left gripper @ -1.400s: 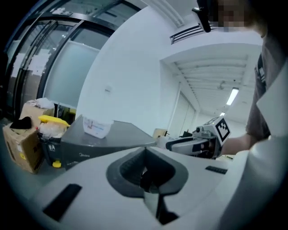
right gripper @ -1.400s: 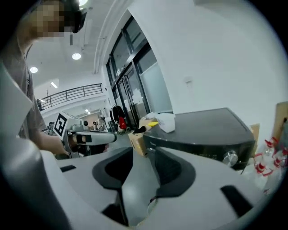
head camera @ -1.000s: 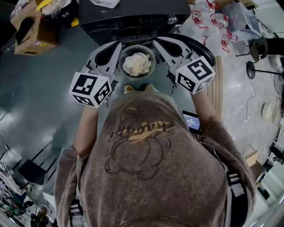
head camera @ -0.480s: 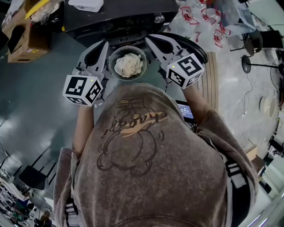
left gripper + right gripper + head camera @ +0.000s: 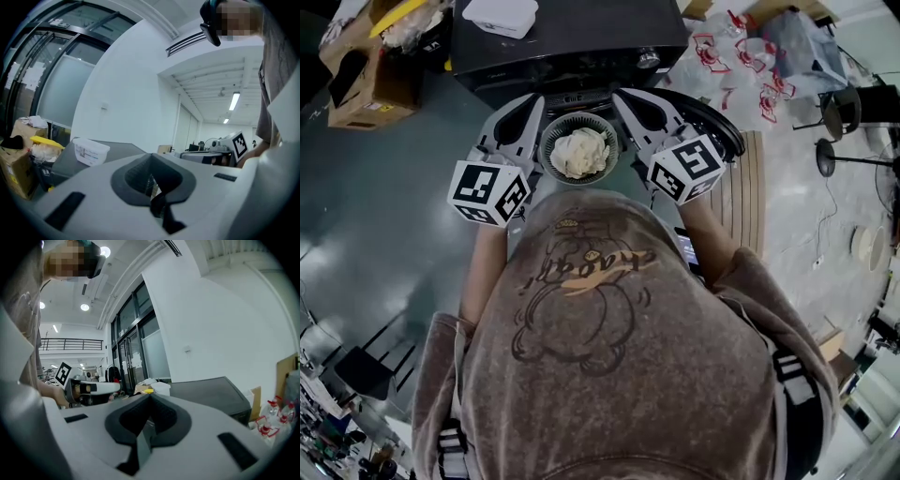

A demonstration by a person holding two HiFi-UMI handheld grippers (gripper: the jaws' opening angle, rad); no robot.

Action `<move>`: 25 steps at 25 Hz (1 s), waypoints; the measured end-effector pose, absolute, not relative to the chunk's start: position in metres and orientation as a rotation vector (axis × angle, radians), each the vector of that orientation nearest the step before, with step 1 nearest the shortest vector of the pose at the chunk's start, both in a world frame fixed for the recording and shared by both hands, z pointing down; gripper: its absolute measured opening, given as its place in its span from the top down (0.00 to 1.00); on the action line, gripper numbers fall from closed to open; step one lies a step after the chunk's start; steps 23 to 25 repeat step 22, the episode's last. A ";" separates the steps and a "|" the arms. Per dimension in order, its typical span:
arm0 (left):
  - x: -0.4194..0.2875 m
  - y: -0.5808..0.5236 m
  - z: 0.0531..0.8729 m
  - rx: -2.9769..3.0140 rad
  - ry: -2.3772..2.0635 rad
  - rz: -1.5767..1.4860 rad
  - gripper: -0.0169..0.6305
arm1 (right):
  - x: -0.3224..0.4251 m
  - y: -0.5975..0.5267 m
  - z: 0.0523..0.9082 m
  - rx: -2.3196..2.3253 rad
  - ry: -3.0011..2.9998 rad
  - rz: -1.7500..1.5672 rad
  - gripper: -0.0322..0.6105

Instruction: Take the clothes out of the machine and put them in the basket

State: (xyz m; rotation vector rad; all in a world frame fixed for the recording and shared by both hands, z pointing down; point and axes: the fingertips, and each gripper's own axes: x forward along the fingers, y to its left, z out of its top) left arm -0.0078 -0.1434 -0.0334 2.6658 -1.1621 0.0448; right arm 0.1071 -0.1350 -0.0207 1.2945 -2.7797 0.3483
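Two sets of tongs pressed shut and empty: left tongs and right tongs, flanking a round dark-rimmed basket just before the black machine. Inside the basket, a crumpled cream cloth, bunched into one soft lump.

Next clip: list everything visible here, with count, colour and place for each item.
machine: one, black, top centre of the head view.
container: one, white, on top of the machine.
basket: one, dark, round, in front of the machine, between the two grippers.
clothes: one bundle, cream, inside the basket.
cardboard box: one, brown, left of the machine.
clear bags: several, red print, right of the machine.
person's top: one, brown with a bear print, fills the foreground.
left gripper: one, white, jaws together, empty.
right gripper: one, white, jaws together, empty.
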 end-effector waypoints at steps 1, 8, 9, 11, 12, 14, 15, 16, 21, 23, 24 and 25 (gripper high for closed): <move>-0.009 -0.144 -0.034 2.661 -1.167 0.041 0.96 | 0.107 -0.136 -0.022 1.304 -2.781 0.347 0.96; -0.016 -0.147 -0.035 2.633 -1.214 0.021 0.96 | 0.108 -0.139 -0.020 1.353 -2.764 0.360 0.96; -0.017 -0.147 -0.035 2.630 -1.216 0.022 0.96 | 0.108 -0.138 -0.020 1.359 -2.761 0.363 0.96; -0.017 -0.147 -0.033 2.624 -1.218 0.026 0.96 | 0.109 -0.138 -0.020 1.366 -2.756 0.365 0.96; -0.018 -0.147 -0.033 2.620 -1.219 0.027 0.96 | 0.109 -0.138 -0.020 1.368 -2.755 0.365 0.96; -0.017 -0.146 -0.033 2.612 -1.222 0.026 0.96 | 0.111 -0.137 -0.021 1.371 -2.753 0.366 0.96; -0.017 -0.145 -0.033 2.608 -1.223 0.025 0.96 | 0.112 -0.136 -0.021 1.372 -2.753 0.366 0.96; -0.016 -0.144 -0.033 2.604 -1.225 0.024 0.96 | 0.114 -0.135 -0.022 1.374 -2.753 0.368 0.96; -0.013 -0.143 -0.028 2.579 -1.224 0.022 0.96 | 0.120 -0.133 -0.017 1.383 -2.742 0.373 0.96; -0.013 -0.143 -0.026 2.573 -1.224 0.022 0.96 | 0.122 -0.133 -0.016 1.386 -2.739 0.375 0.96; -0.013 -0.143 -0.026 2.573 -1.224 0.022 0.96 | 0.122 -0.133 -0.016 1.386 -2.739 0.375 0.96; -0.013 -0.143 -0.026 2.573 -1.224 0.022 0.96 | 0.122 -0.133 -0.016 1.386 -2.739 0.375 0.96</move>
